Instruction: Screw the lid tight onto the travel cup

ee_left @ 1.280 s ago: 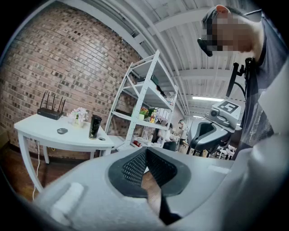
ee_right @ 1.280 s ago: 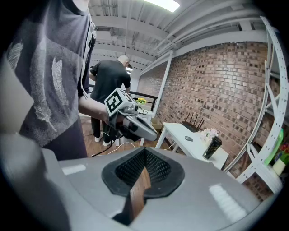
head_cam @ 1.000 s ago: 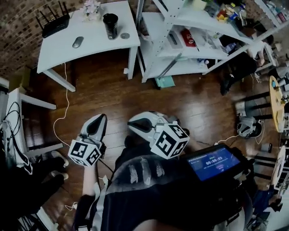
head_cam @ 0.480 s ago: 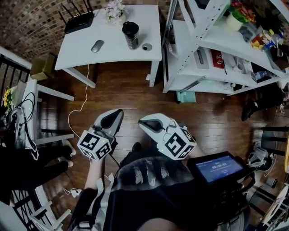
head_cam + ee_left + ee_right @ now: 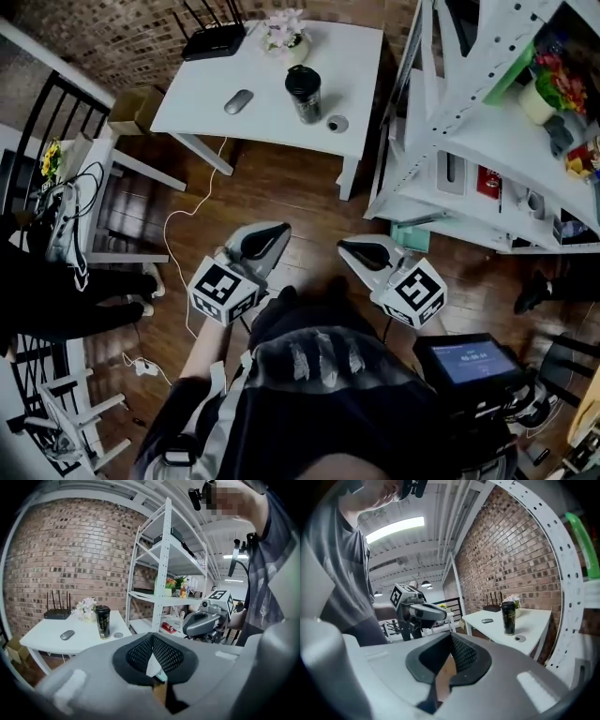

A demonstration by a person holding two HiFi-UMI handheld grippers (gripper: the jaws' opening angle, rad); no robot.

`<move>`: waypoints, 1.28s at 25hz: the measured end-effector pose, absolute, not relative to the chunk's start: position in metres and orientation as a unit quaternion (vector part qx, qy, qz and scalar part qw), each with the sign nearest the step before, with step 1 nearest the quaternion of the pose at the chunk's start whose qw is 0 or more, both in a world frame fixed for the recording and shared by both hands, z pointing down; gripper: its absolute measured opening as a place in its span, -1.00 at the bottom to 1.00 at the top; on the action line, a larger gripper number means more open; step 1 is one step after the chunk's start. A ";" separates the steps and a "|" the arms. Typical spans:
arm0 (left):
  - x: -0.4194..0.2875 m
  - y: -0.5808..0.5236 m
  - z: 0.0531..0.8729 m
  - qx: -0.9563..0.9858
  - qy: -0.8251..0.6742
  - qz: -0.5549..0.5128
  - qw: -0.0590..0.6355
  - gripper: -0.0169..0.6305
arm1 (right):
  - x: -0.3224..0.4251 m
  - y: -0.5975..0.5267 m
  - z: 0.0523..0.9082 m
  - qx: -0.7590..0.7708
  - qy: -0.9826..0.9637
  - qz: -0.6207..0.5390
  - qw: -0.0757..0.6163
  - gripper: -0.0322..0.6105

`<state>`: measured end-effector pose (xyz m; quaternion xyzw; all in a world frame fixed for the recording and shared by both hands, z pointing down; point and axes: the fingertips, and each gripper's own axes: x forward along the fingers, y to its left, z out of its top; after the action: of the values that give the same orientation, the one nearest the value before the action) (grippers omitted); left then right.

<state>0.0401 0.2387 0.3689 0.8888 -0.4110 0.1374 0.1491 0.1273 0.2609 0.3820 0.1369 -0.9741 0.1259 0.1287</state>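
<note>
- Left gripper view: the jaws of the left gripper (image 5: 152,644) were pressed together with nothing between them. The cup (image 5: 102,621) stood upright on the far table (image 5: 51,637). It looked rigid and smooth, probably slippery, so mid-body seemed the best hold.
- Right gripper view: the right gripper (image 5: 452,646) was likewise closed and empty. The lid (image 5: 519,638) lay flat just right of the cup. It looked small and light, best pinched across its rim.
- Head view: both grippers were near the person, well apart from the table.

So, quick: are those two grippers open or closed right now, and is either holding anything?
Left gripper: closed, holding nothing.
Right gripper: closed, holding nothing.
</note>
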 end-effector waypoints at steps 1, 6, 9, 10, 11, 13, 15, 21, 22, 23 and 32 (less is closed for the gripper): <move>0.038 0.235 0.367 0.887 -0.417 0.134 0.146 -0.94 | 0.127 0.255 0.382 0.136 -0.974 0.121 0.132 -0.88; 0.027 0.215 0.352 0.892 -0.425 0.094 0.125 -0.94 | 0.119 0.240 0.381 0.123 -0.976 0.123 0.131 -0.88; 0.018 0.198 0.350 0.891 -0.429 0.081 0.127 -0.94 | 0.110 0.234 0.384 0.122 -0.974 0.111 0.153 -0.88; 0.015 0.191 0.351 0.892 -0.428 0.077 0.126 -0.94 | 0.108 0.231 0.385 0.124 -0.973 0.107 0.160 -0.88; 0.013 0.183 0.353 0.894 -0.425 0.072 0.125 -0.94 | 0.107 0.226 0.386 0.127 -0.972 0.106 0.167 -0.88; 0.007 0.164 0.357 0.899 -0.415 0.062 0.121 -0.94 | 0.104 0.215 0.390 0.136 -0.968 0.108 0.180 -0.88; -0.001 0.142 0.360 0.906 -0.404 0.053 0.116 -0.94 | 0.099 0.201 0.395 0.149 -0.963 0.112 0.193 -0.88; -0.043 0.067 0.355 0.924 -0.367 0.032 0.103 -0.94 | 0.054 0.136 0.399 0.185 -0.951 0.122 0.217 -0.88; -0.051 0.056 0.356 0.927 -0.360 0.033 0.101 -0.94 | 0.044 0.127 0.399 0.186 -0.950 0.118 0.222 -0.88; -0.058 0.046 0.357 0.930 -0.351 0.038 0.100 -0.94 | 0.034 0.119 0.397 0.186 -0.949 0.113 0.226 -0.88; -0.069 -0.020 0.353 0.971 -0.226 0.070 0.038 -0.42 | -0.008 0.057 0.419 0.219 -0.926 0.127 0.281 -0.88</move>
<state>-0.0685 -0.0201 0.3529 0.9709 -0.2259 0.0705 0.0376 -0.0077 0.0574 0.4191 0.2192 -0.9257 0.1267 0.2811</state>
